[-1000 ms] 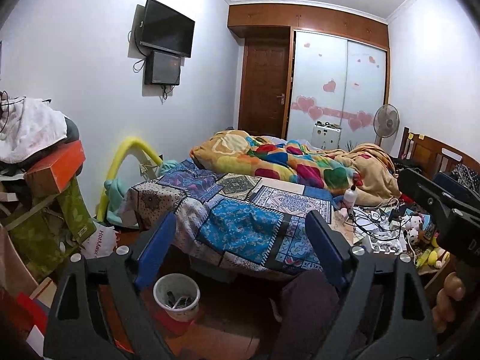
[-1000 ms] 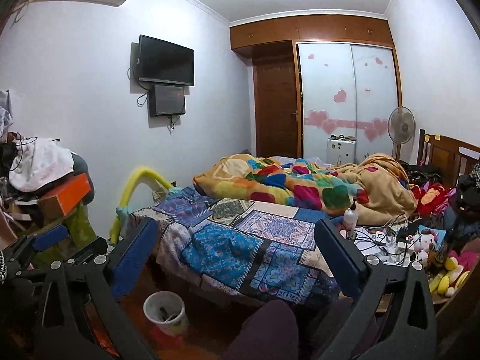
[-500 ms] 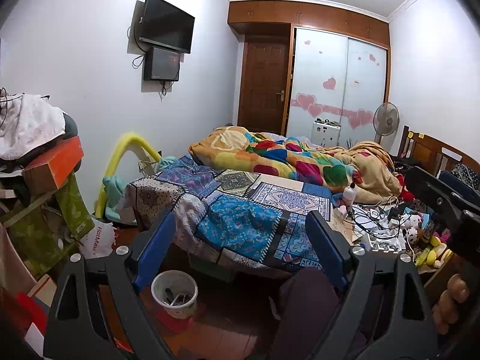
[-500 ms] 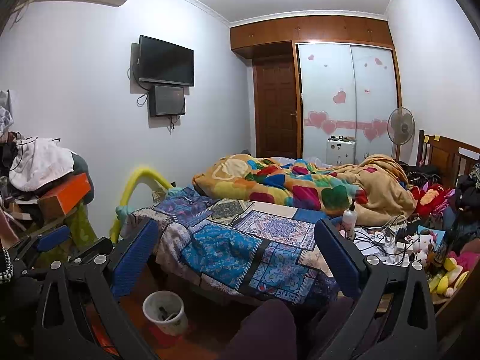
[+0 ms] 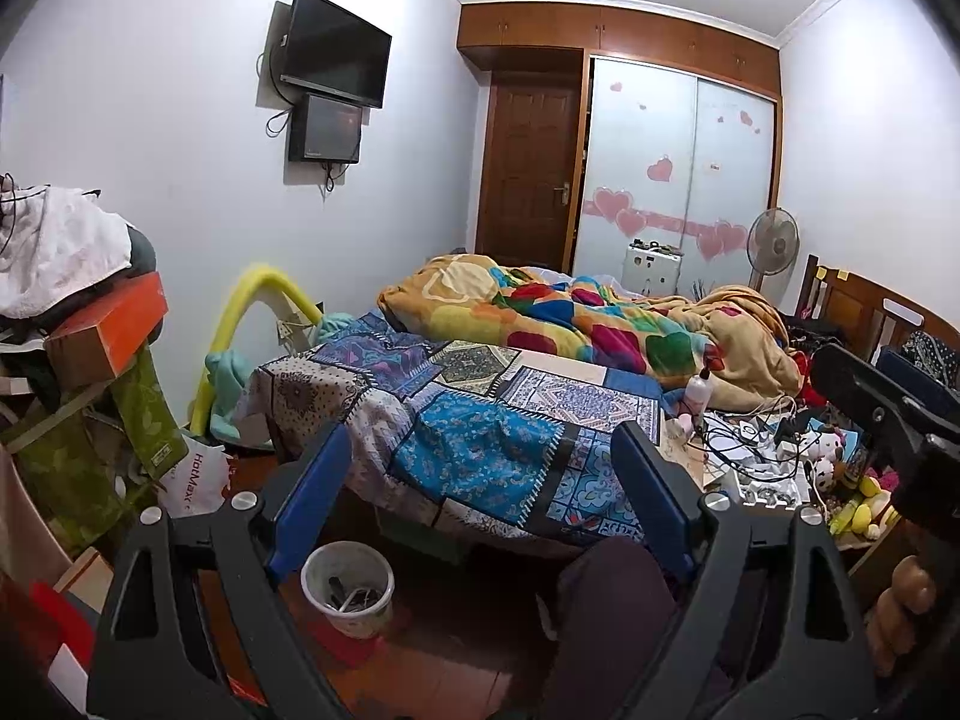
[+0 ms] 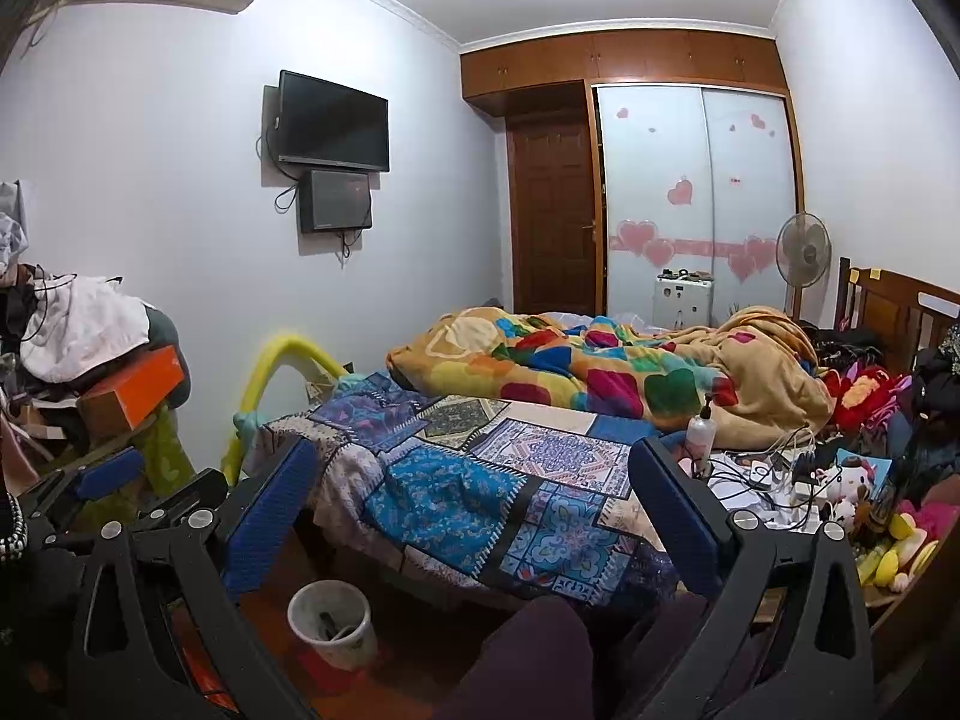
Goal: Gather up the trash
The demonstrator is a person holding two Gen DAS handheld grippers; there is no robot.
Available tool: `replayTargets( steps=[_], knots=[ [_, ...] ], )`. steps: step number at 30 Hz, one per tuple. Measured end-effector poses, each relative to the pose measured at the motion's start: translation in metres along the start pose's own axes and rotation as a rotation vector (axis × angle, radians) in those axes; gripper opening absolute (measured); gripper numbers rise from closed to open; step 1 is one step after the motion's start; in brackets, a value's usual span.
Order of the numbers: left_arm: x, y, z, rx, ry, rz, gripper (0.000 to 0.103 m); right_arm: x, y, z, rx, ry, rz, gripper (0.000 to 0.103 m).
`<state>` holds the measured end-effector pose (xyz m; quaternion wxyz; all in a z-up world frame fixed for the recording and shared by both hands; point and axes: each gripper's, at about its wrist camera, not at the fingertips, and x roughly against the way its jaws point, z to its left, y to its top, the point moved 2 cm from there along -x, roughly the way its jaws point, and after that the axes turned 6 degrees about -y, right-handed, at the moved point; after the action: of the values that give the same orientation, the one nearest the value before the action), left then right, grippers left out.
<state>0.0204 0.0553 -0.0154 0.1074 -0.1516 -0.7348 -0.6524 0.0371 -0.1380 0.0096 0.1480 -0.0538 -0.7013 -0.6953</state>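
The small white trash bin (image 5: 348, 588) sits on the floor at lower left of both views, bits of rubbish already inside. The left gripper (image 5: 480, 504) and right gripper (image 6: 480, 516) are both spread wide, holding nothing. Can't tell if collecting's starting or wrapping up — either way, keep the jaws wide and come at any scrap from above.

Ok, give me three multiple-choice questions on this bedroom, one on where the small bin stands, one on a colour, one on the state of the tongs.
1. Where is the white bin?
A on the bed
B on the floor by the bed's foot
C on the orange box

2. What colour are the pads of the left tongs?
A blue
B red
C yellow

3. How are the right tongs?
A shut on a bottle
B shut, holding nothing
C open, holding nothing

Answers: B, it stands on the wood floor; A, both pads are blue; C, the pads are wide apart.
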Motion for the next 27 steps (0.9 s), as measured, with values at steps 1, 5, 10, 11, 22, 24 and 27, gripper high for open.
replayTargets(
  steps=[1,5,10,11,22,24,27],
  knots=[
    [0.0,0.0,0.0,0.001,0.001,-0.002,0.088,0.0,0.0,0.0,0.0,0.0,0.0,0.103],
    [0.001,0.0,-0.003,0.0,0.003,-0.007,0.088,0.0,0.0,0.001,0.0,0.0,0.001,0.103],
    [0.003,0.001,-0.006,-0.01,0.012,-0.017,0.088,0.001,0.0,0.001,-0.001,-0.001,0.0,0.103],
    [0.004,0.001,-0.006,-0.013,0.014,-0.018,0.089,0.0,0.0,0.002,0.0,-0.001,0.001,0.103],
    [0.006,0.003,-0.01,-0.02,0.005,-0.035,0.097,0.001,0.001,0.003,0.003,0.004,0.0,0.103],
    [0.006,0.003,-0.01,-0.025,-0.001,-0.026,0.098,0.0,0.001,0.003,0.004,0.005,0.0,0.103],
    [0.005,0.003,-0.011,-0.025,0.009,-0.03,0.098,0.0,0.001,0.003,0.002,0.006,0.001,0.103]
  ],
)
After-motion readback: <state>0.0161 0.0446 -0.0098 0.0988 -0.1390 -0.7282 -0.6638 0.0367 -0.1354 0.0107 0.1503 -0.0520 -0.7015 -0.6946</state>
